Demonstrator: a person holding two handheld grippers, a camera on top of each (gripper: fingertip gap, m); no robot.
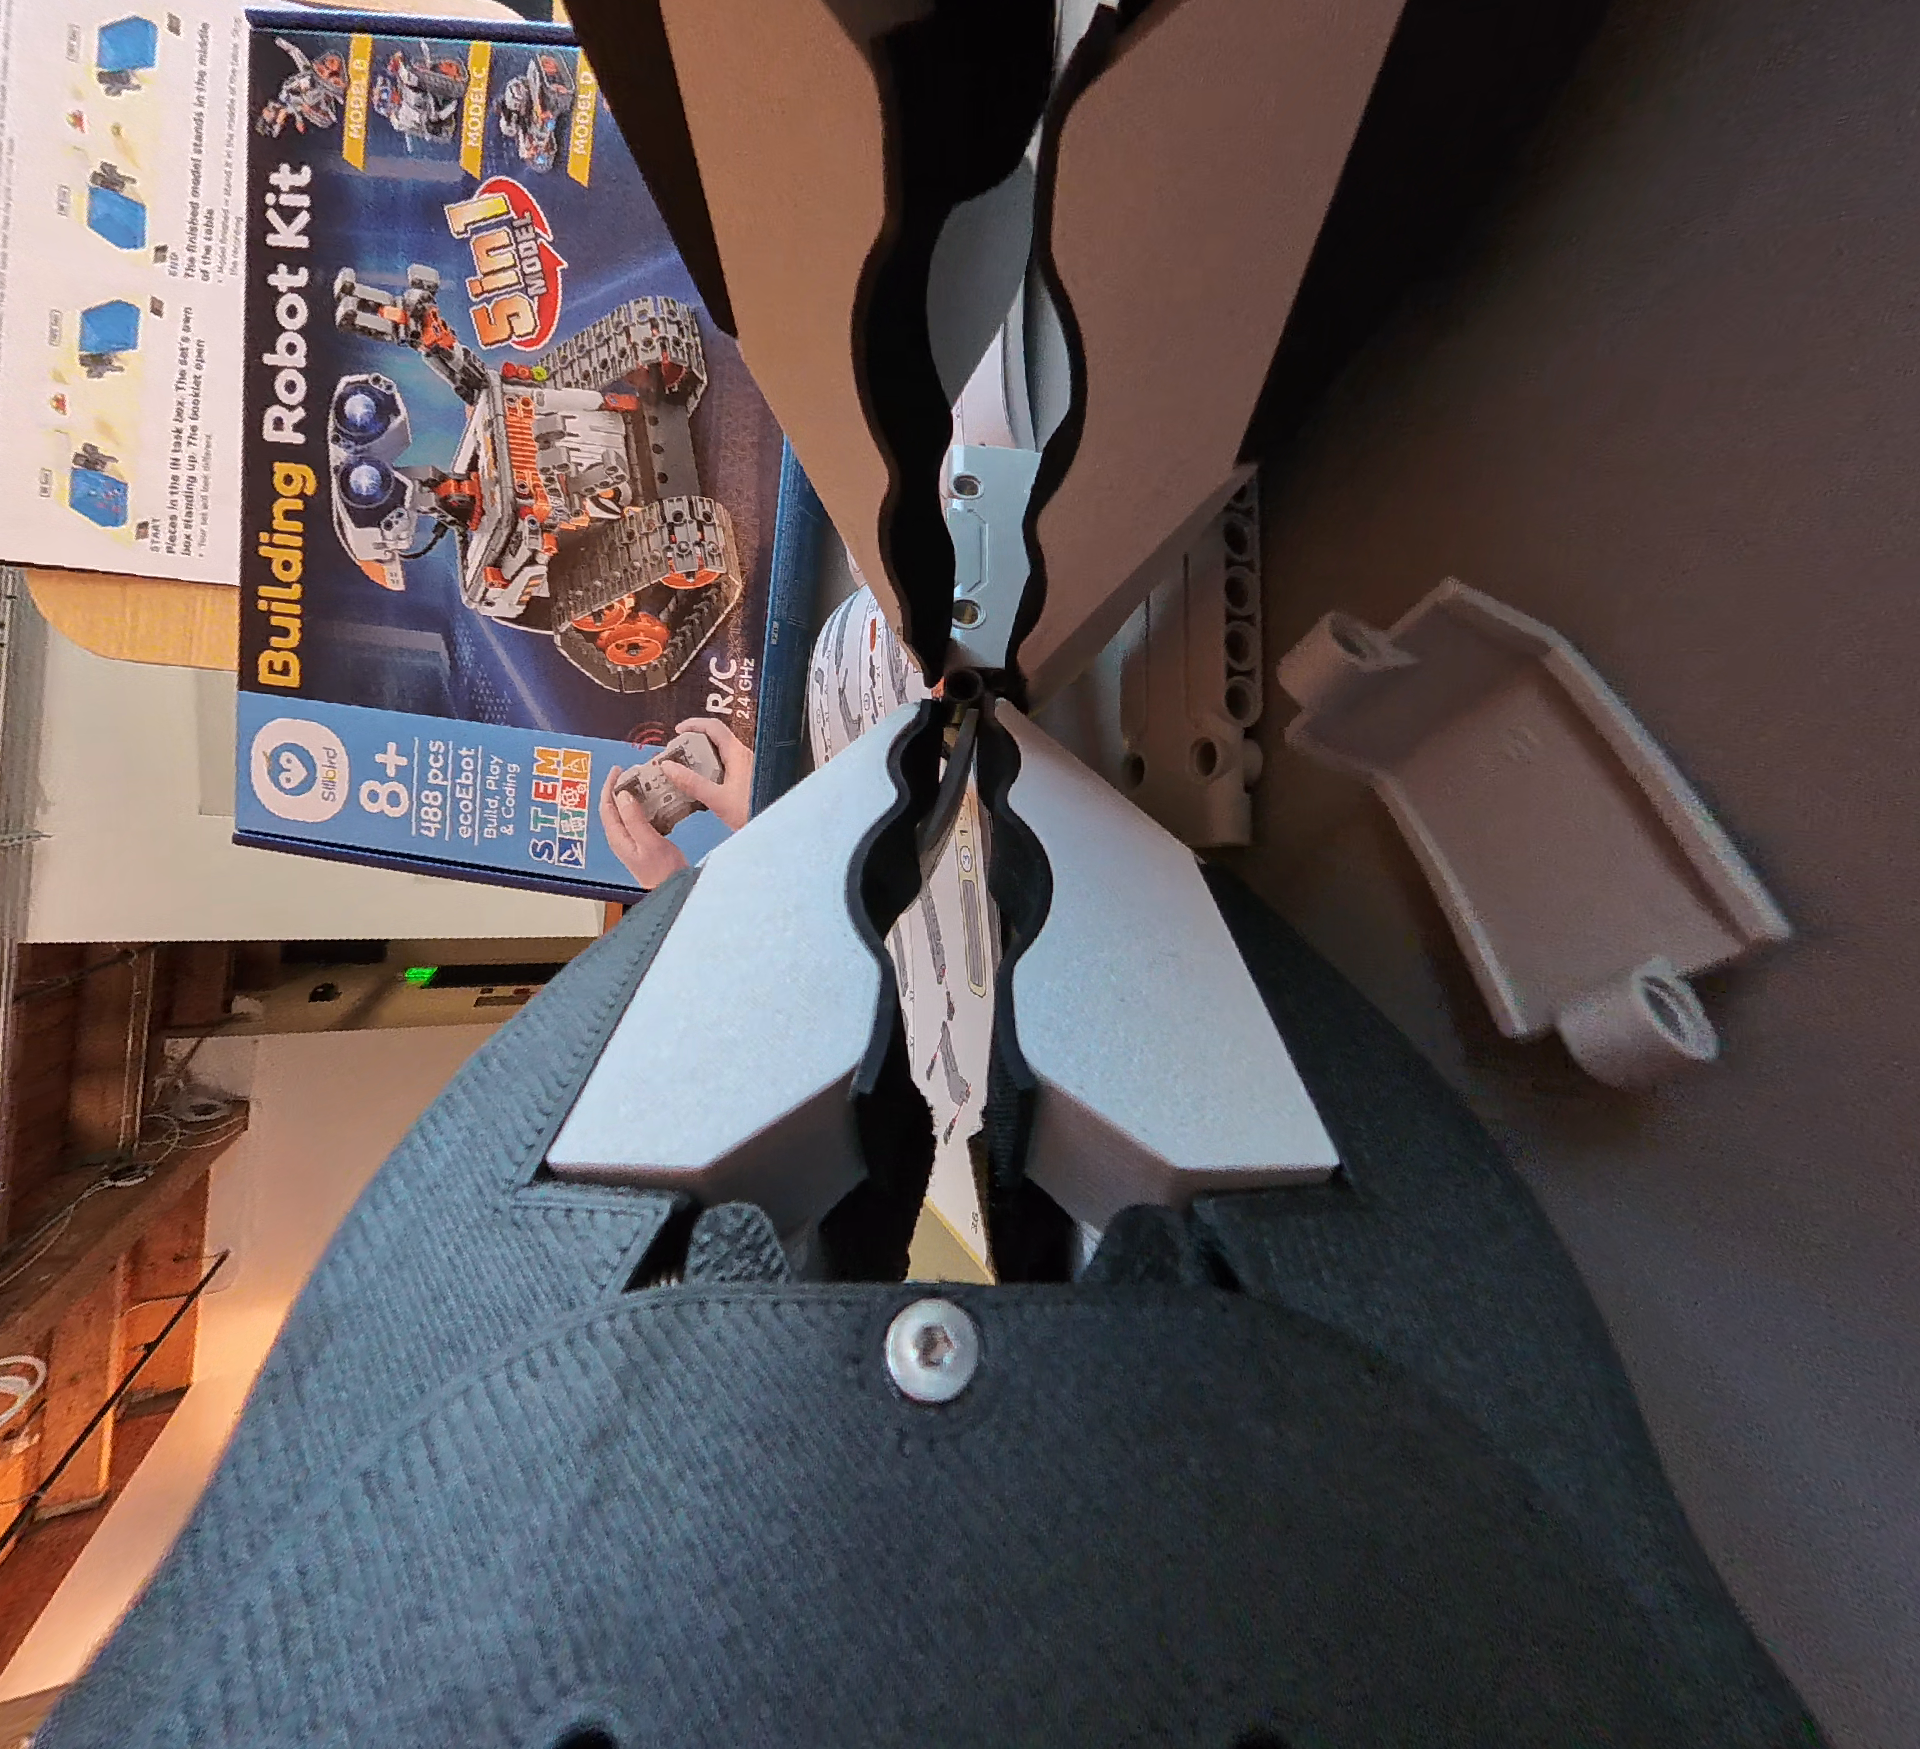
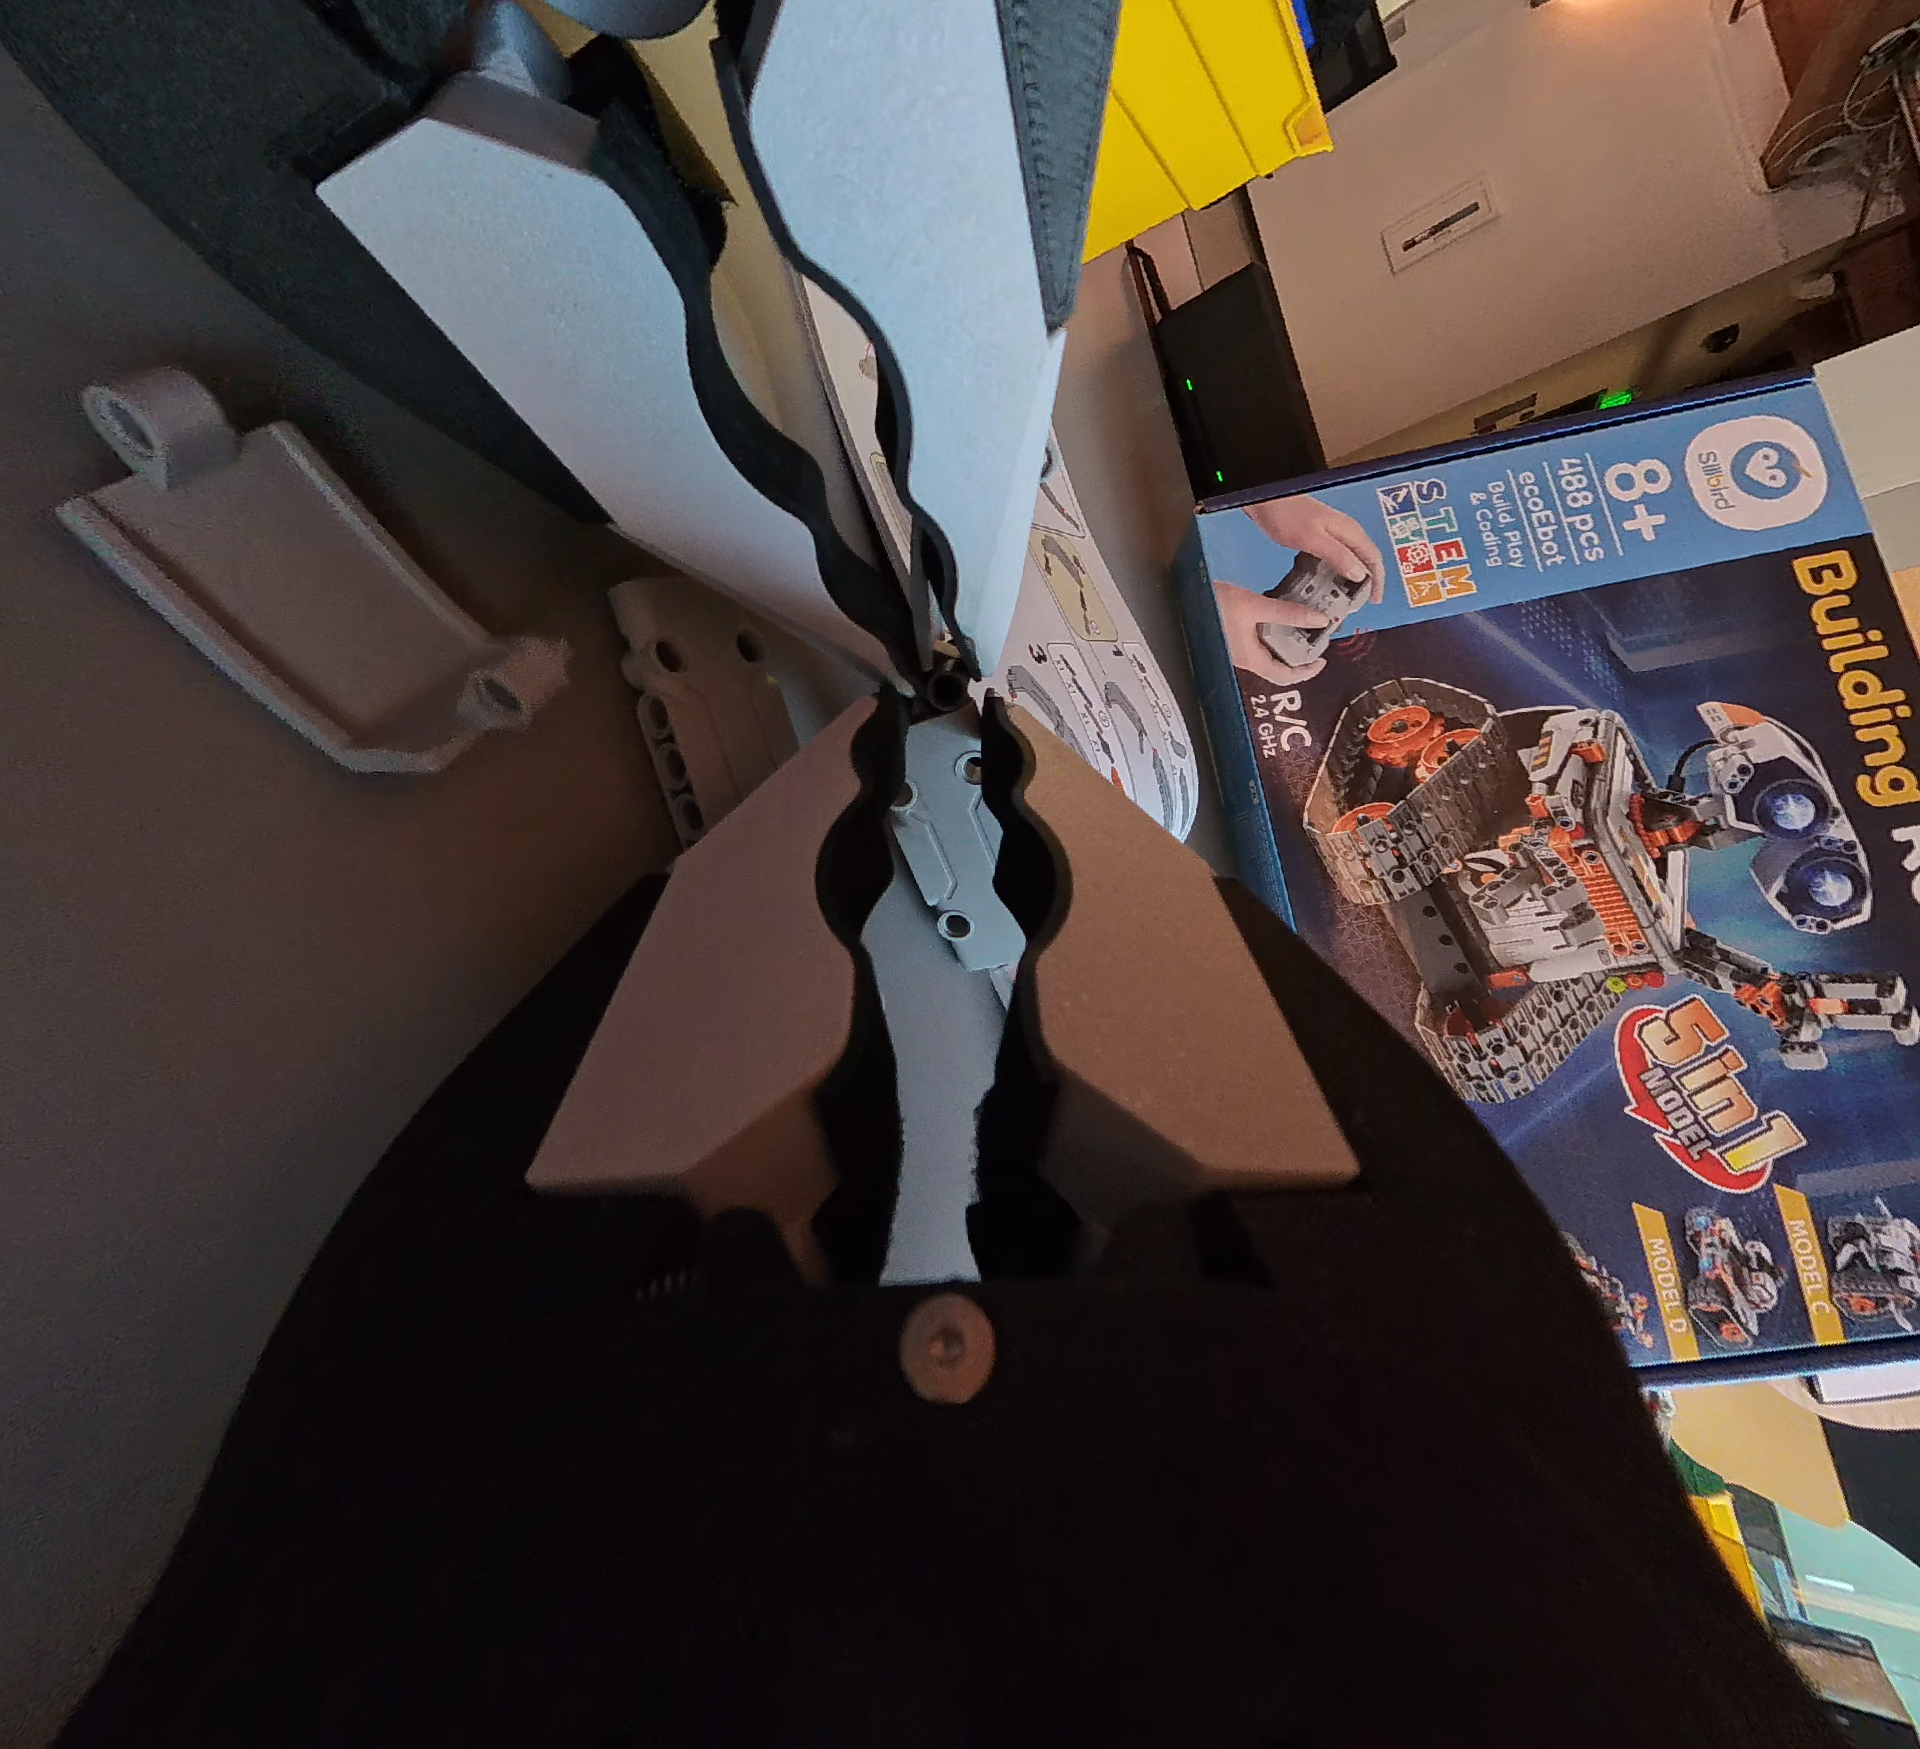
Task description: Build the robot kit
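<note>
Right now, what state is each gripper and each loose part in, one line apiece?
left gripper: shut on a small black tube, tip to tip with the other.
right gripper: shut on the black tube, over a grey block.
grey block: lying flat.
curved grey panel: lying apart, untouched.
holed beam: lying flat.
kit box: closed.

Blue kit box (image 1: 499, 452) standing on the surface carries the heaviest print: large yellow and white lettering, a round logo, bold numerals and small yellow banner tags. Behind it, a white sheet (image 1: 114, 265) bears fine black lines beside blue pictures. An open booklet (image 2: 1091, 660) beside the box shows numbered diagrams.
</note>
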